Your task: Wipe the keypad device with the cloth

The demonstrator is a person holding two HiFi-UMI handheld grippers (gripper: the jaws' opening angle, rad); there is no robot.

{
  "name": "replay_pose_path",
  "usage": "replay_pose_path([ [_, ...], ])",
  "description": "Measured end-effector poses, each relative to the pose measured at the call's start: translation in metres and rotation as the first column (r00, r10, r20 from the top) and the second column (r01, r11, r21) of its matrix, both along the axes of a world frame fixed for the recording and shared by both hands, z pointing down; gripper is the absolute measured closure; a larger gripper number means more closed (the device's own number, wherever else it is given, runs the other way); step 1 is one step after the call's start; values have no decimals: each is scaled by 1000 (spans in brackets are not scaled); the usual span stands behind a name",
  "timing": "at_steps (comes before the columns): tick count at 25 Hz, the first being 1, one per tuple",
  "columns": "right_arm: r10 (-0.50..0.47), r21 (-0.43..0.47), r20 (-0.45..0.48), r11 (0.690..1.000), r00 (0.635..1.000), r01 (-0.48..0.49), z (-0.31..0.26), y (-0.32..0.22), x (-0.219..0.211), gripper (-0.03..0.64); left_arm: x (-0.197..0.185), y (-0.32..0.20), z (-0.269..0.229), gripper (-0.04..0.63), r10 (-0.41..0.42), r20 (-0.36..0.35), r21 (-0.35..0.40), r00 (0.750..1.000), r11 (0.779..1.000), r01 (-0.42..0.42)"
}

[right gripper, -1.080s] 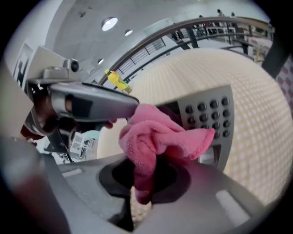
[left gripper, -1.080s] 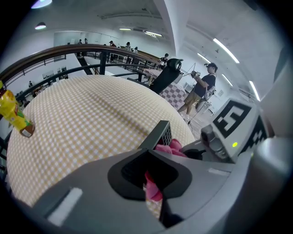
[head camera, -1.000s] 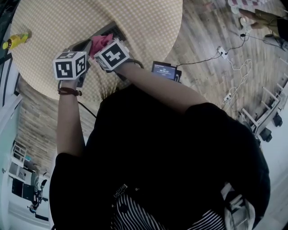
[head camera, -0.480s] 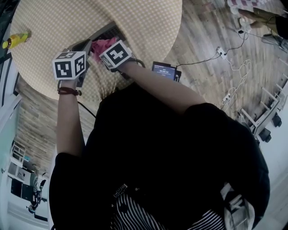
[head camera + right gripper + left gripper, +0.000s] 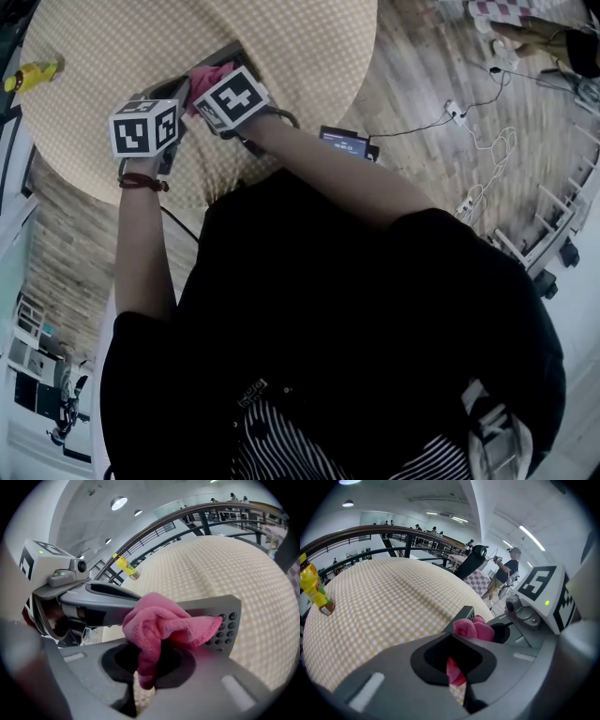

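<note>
Right gripper view: right gripper (image 5: pixel 151 644) pinching cloth (image 5: pixel 159 620) against keypad device (image 5: pixel 228 613), left gripper (image 5: pixel 454 638) apparently clamping the device; sweep firmly, keeping it steady.

Both bare forearms stretched forward, side by side. Left gripper (image 5: pixel 458 674) jaws clamped on keypad device (image 5: pixel 228 620). Right gripper (image 5: pixel 140 670) jaws pinching cloth (image 5: pixel 159 620), close beside left.
</note>
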State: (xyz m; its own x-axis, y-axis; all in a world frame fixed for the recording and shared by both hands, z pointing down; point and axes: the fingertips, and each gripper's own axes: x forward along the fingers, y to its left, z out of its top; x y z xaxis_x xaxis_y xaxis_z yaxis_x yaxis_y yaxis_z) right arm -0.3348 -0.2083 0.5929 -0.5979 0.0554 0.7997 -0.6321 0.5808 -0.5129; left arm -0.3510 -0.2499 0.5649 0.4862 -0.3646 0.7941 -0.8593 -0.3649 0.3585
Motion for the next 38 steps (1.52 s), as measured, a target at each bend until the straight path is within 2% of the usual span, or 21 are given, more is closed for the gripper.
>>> replay_pose_path([
  [5, -1, -14, -3, 1000, 1000, 1, 17, 11, 0, 554, -4, 2, 3, 589, -11, 9, 15, 1000, 1000, 10],
  [10, 11, -83, -17, 997, 1000, -12, 46, 35, 10, 554, -8, 3, 2, 589, -24, 48, 32, 999, 999, 22],
  [13, -4, -60, -33, 998, 999, 2, 49, 41, 11, 554, -13, 5, 1, 589, -30, 84, 72, 996, 997, 24],
  [16, -34, 7, 7, 999, 999, 34, 33, 43, 10, 554, -14, 7, -3, 589, -90, 56, 117, 994, 990, 82],
  [18, -43, 48, 50, 998, 998, 41, 11, 40, 13, 554, -15, 6, -17, 589, -170, 1, 163, 985, 972, 168],
  [21, -40, 111, 138, 993, 990, 25, -40, 35, 20, 554, -17, 9, -62, 589, -289, -109, 247, 951, 919, 308],
  [25, -129, 253, 268, 966, 955, 60, -125, 42, 42, 554, 1, 41, -128, 589, -303, -237, 316, 923, 875, 368],
  [27, -154, 306, 299, 950, 942, 58, -158, 50, 66, 555, 19, 66, -153, 589, -315, -290, 334, 904, 852, 404],
  [30, -158, 320, 336, 946, 928, 45, -187, 73, 104, 555, 52, 104, -174, 589, -340, -350, 343, 873, 820, 458],
  [33, -161, 317, 355, 947, 921, 43, -199, 85, 144, 555, 92, 118, -184, 589, -387, -381, 351, 840, 780, 519],
  [35, -172, 334, 358, 941, 918, 45, -203, 84, 169, 555, 123, 120, -186, 589, -400, -377, 355, 836, 771, 529],
  [38, -223, 385, 344, 920, 912, 80, -199, 100, 185, 555, 150, 147, -185, 589, -387, -339, 366, 857, 785, 499],
])
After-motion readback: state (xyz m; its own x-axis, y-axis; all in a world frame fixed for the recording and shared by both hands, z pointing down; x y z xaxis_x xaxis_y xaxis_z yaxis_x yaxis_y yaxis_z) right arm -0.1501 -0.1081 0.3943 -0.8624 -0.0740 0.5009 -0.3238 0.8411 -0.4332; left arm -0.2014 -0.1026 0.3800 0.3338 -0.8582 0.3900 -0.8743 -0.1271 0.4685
